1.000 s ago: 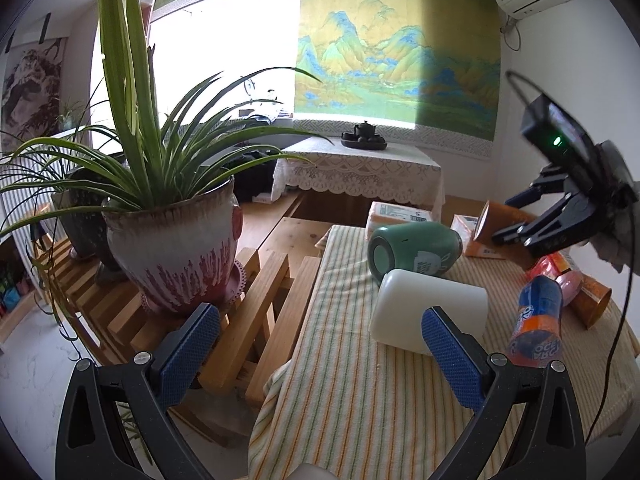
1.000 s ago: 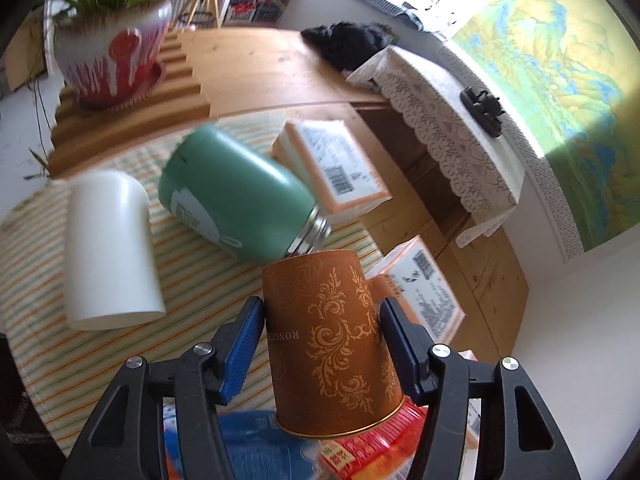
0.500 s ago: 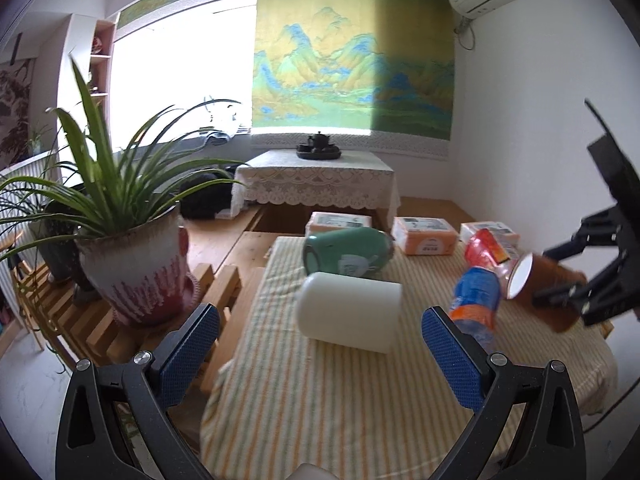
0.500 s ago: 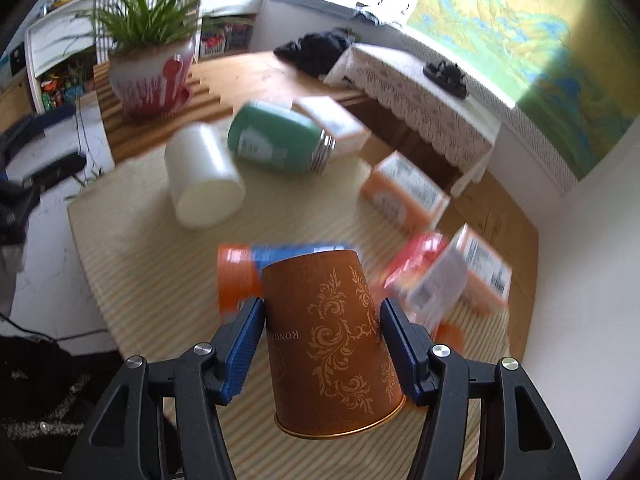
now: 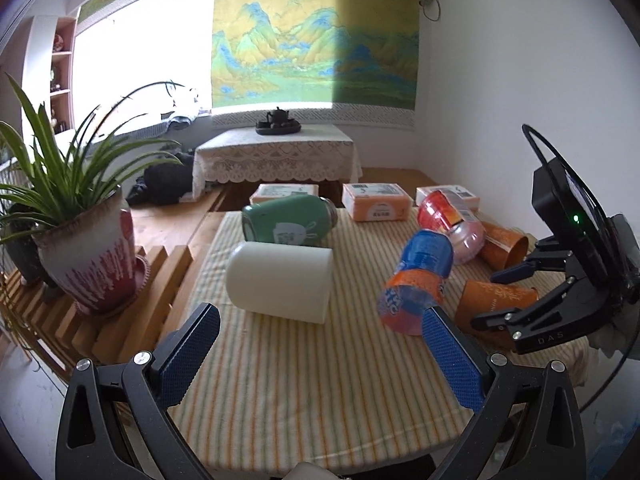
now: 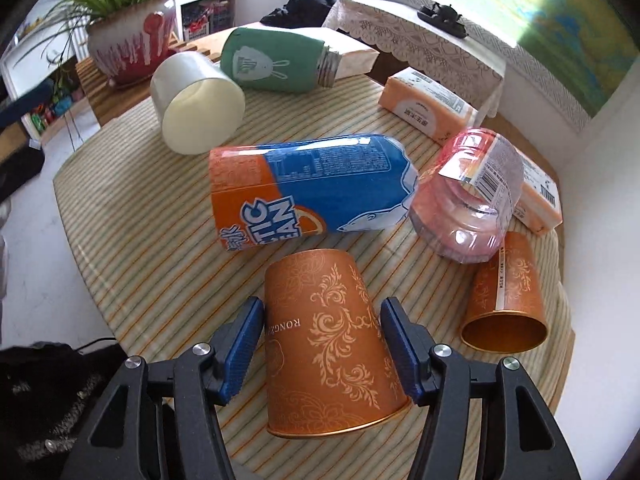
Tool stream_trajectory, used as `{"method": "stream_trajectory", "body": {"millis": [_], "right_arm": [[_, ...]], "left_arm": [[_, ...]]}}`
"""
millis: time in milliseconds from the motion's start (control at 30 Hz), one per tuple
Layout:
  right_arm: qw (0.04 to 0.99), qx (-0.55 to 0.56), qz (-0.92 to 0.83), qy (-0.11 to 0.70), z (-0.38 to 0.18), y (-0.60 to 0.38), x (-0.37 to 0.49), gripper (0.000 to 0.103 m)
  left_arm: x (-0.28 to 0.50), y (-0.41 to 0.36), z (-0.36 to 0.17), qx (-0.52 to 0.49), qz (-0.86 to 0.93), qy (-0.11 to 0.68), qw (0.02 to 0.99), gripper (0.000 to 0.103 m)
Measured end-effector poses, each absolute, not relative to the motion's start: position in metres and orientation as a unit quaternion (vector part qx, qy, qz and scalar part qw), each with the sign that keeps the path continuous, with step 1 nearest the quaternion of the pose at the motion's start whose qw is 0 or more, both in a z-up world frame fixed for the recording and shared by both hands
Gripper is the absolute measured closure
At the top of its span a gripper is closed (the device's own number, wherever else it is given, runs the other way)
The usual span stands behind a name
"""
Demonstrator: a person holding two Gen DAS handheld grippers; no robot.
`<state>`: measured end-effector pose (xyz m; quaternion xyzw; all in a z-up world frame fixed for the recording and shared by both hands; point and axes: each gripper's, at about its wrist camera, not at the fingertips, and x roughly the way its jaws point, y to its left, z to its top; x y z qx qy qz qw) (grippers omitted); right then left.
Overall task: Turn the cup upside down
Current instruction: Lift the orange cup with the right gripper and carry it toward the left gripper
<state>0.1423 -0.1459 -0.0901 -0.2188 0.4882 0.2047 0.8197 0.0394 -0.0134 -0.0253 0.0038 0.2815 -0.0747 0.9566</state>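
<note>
Fingers of the right gripper (image 6: pixel 322 354) clamp an orange, scroll-patterned cup (image 6: pixel 328 340); left gripper (image 5: pixel 320 356) gapes unladen.

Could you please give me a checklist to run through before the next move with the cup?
1. Right tool shut on cup: ok, one pad on each side.
2. Cup upside down: not ok, it is tilted, rim toward the camera.
3. Cup clear of bottle: cannot tell, the base is close to it.
4. Second cup apart: ok, lying to the right.
5. Left tool out of the way: ok, open and empty.
</note>
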Motion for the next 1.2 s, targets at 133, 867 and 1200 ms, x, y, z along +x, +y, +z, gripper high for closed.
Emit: {"method": "stream_trajectory", "body": {"millis": [133, 867, 1200], "right_arm": [[0.836, -0.190, 0.210, 0.469, -0.079, -0.156, 0.136, 0.034], [0.930, -0.033, 0.088, 0.354, -0.047, -0.235, 0.050, 0.033], [0.957, -0.001, -0.031, 0.288, -0.053, -0.260, 0.006, 0.024]], "left_arm": [[0.048, -0.021, -0.029, -0.007, -0.093, 0.310, 0.946, 0.001], [0.053, -0.073, -0.033, -0.018, -0.109, 0.337, 0.935, 0.001], [0.073, -0.094, -0.041, -0.083, -0.127, 0.402, 0.903, 0.001]]}}
